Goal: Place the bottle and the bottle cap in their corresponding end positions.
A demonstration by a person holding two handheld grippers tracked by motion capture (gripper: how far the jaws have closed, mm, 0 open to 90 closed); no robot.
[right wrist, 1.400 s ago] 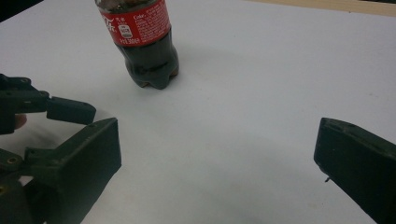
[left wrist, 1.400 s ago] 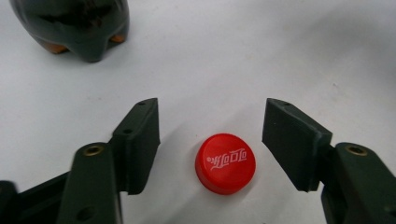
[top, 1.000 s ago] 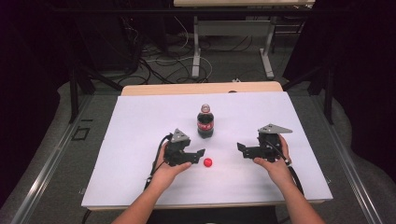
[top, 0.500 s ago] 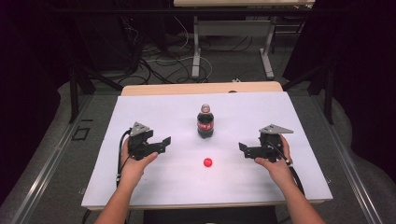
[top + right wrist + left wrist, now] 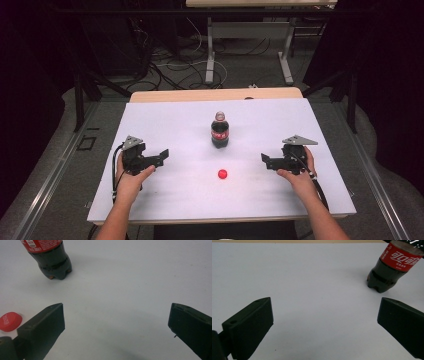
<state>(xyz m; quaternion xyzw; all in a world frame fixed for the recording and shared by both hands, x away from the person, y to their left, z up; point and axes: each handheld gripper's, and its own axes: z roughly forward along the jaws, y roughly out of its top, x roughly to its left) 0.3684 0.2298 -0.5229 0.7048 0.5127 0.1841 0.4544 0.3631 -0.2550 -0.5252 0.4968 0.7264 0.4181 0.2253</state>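
Now my right hand-held gripper (image 5: 266, 161) sits nearer the red cap (image 5: 222, 174) than the left hand-held gripper (image 5: 163, 155), cap lying flat between them; both jaws wide open, empty, left just opened.

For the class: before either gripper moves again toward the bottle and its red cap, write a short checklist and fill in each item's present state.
1. Bottle upright on the table: ok.
2. Cap off the bottle, lying apart in front of it: ok.
3. Left gripper open, nothing between its jaws: ok.
4. Right gripper open, nothing between its jaws: ok.
5. Bottle neck sealed: not ok.
6. Liquid level: cannot tell.
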